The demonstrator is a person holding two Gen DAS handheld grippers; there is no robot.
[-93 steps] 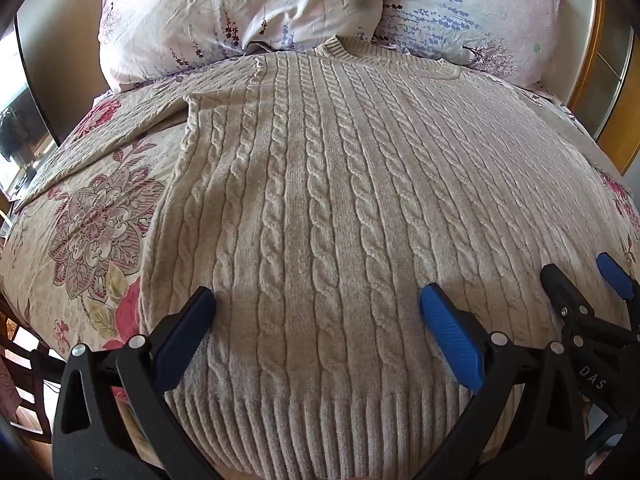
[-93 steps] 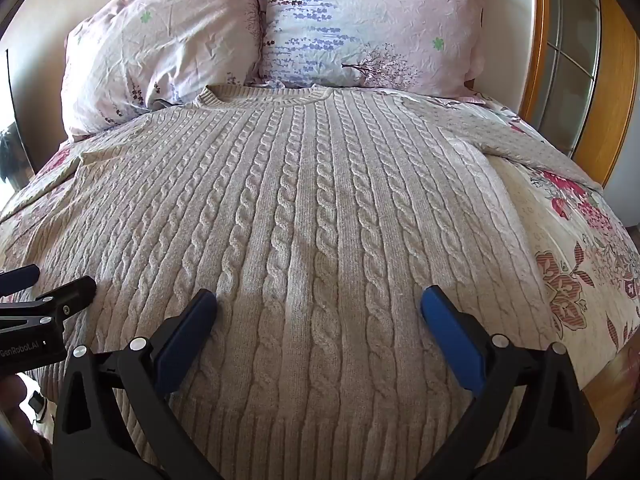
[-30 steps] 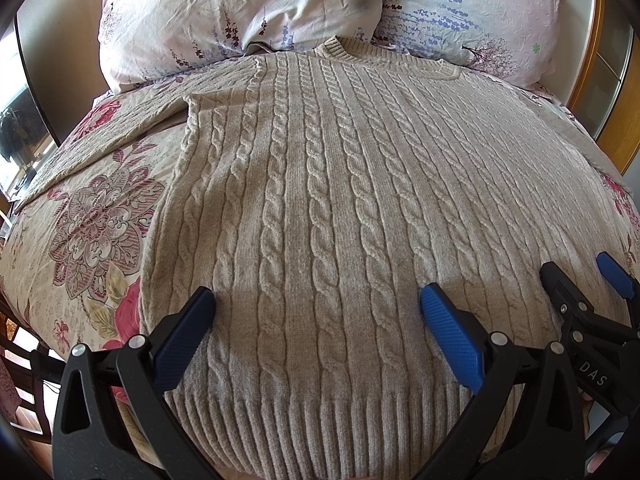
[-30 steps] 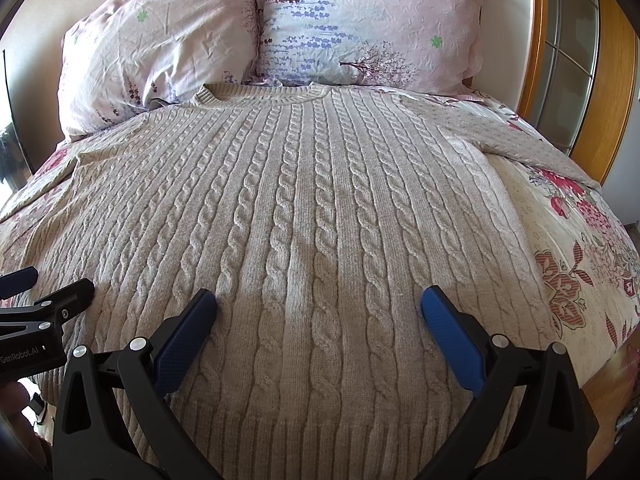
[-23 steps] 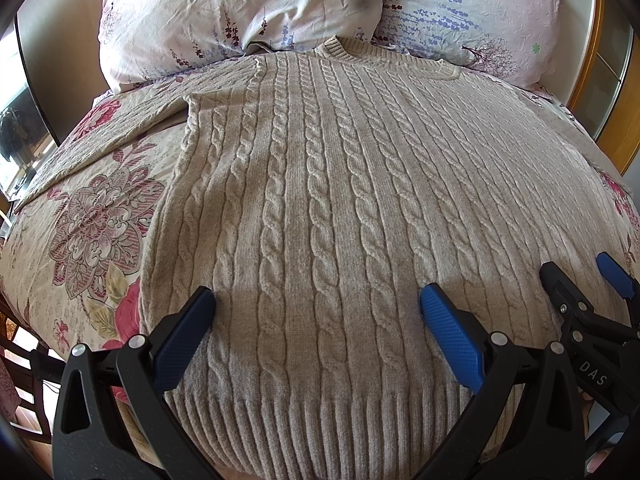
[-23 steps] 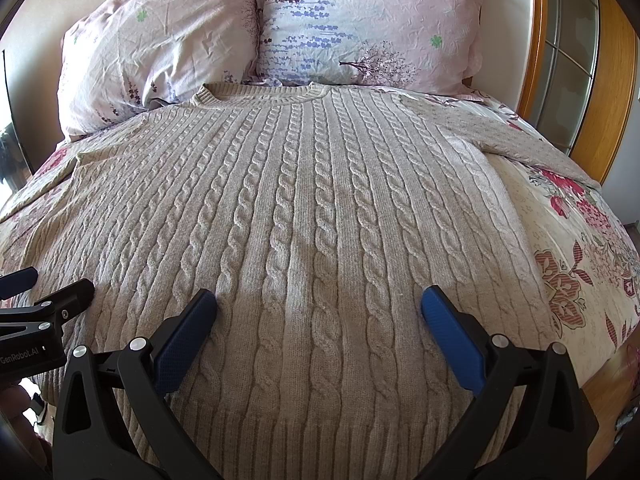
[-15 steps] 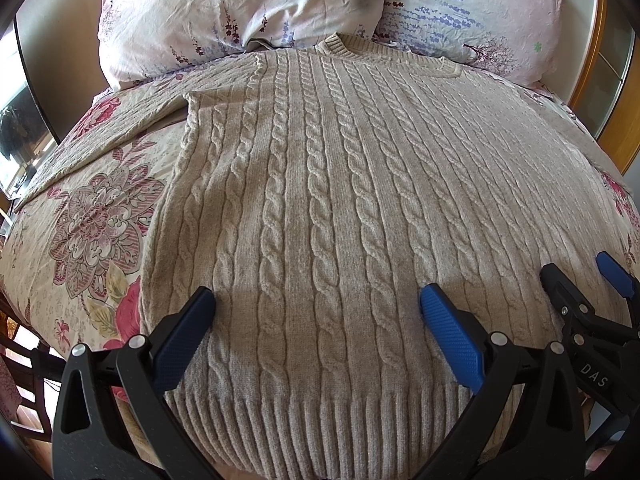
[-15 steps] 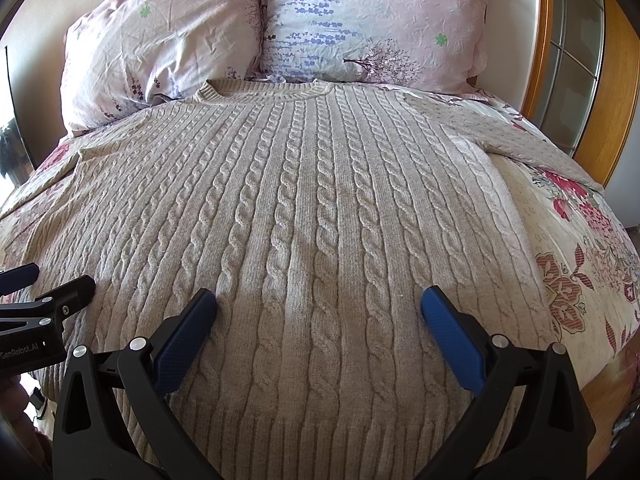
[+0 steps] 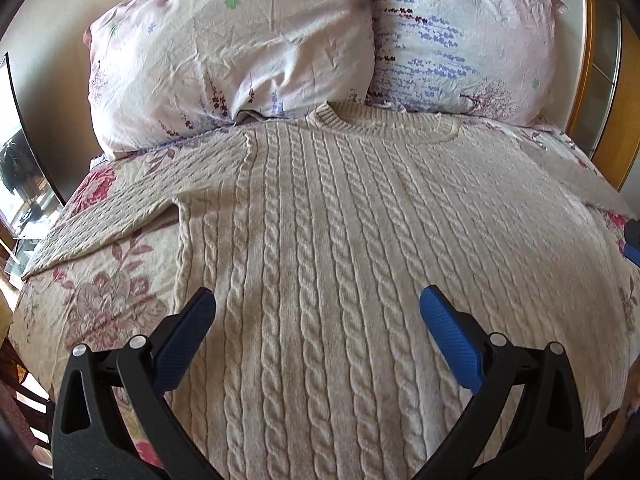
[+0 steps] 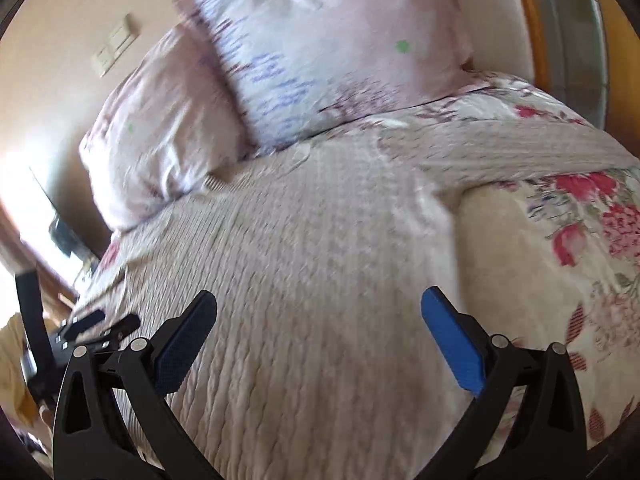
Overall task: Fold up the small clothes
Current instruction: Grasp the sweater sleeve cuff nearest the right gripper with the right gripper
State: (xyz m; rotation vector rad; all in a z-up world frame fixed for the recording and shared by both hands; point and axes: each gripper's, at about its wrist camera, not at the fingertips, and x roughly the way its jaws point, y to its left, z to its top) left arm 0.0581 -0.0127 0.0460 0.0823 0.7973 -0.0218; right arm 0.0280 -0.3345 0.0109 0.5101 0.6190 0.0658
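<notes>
Both grippers have left the hem: the left gripper [image 9: 316, 320], fingers apart and empty, now looks up the flat-spread sweater [image 9: 340, 240], while the right gripper [image 10: 318, 322], equally wide, swings blurrily toward the sleeve [image 10: 520, 148] beyond its right finger, probably to fold it.

Both hand-held grippers [image 9: 316, 312] farther up sweater [image 9: 340, 260]

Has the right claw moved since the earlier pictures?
Yes. The right claw has swung toward its right side: the pink floral pillows, centred at the top before, now sit tilted and left, and the flowered bedspread fills more of the blurred view.
</notes>
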